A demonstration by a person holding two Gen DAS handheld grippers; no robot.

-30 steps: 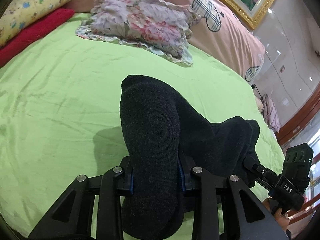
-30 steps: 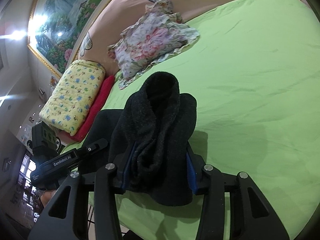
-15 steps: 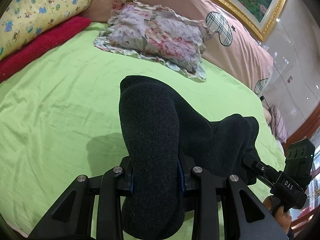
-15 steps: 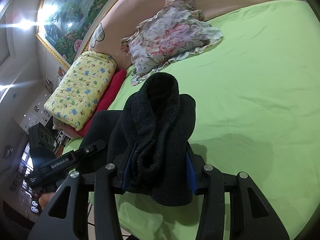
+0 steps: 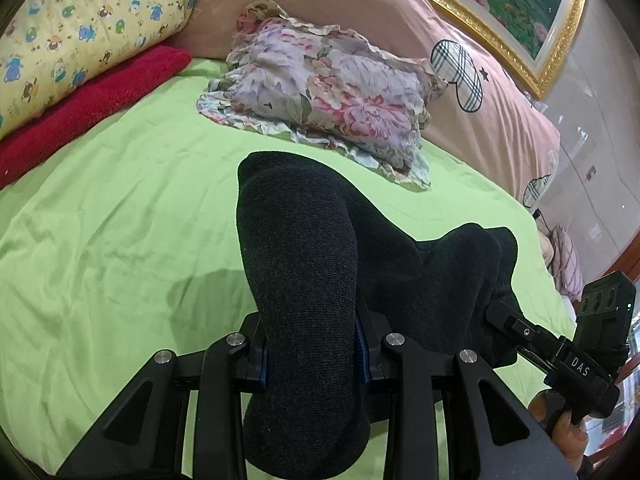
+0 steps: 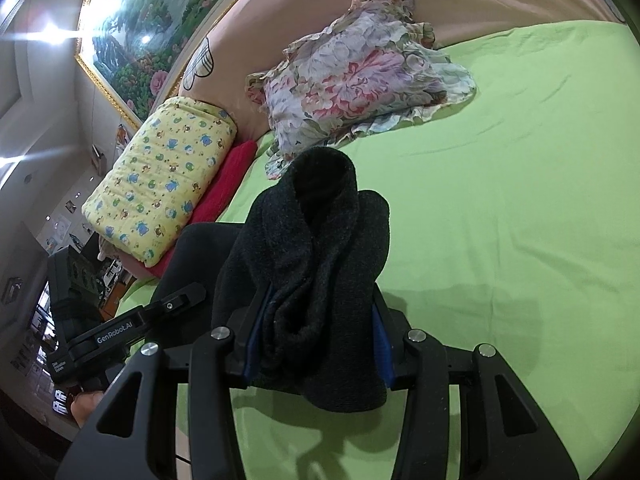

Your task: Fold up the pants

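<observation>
Spreading under both cameras is a light green bed sheet (image 5: 120, 220), wrinkled and filling most of each view; further back on it lies a floral ruffled pillow (image 5: 320, 92), to one side a red folded blanket (image 5: 92, 104) with a yellow patterned quilt (image 5: 80, 28) on top, then a pink headboard cushion (image 5: 480, 92) with plaid heart shapes, and a gold-framed landscape painting (image 6: 140, 40) on the wall behind. The left gripper (image 5: 310, 352) is closed partway, its blue pads pressing a thick bunch of the dark pants (image 5: 304, 264) from both sides. The right gripper (image 6: 316, 340) stands a little wider, clamped in the same way on another bunched part of the cloth. From each pair of jaws the fabric rises as a rounded fold above the fingertips, and the rest of it stretches across between the two grippers, lifted above the sheet, where it casts a shadow.
</observation>
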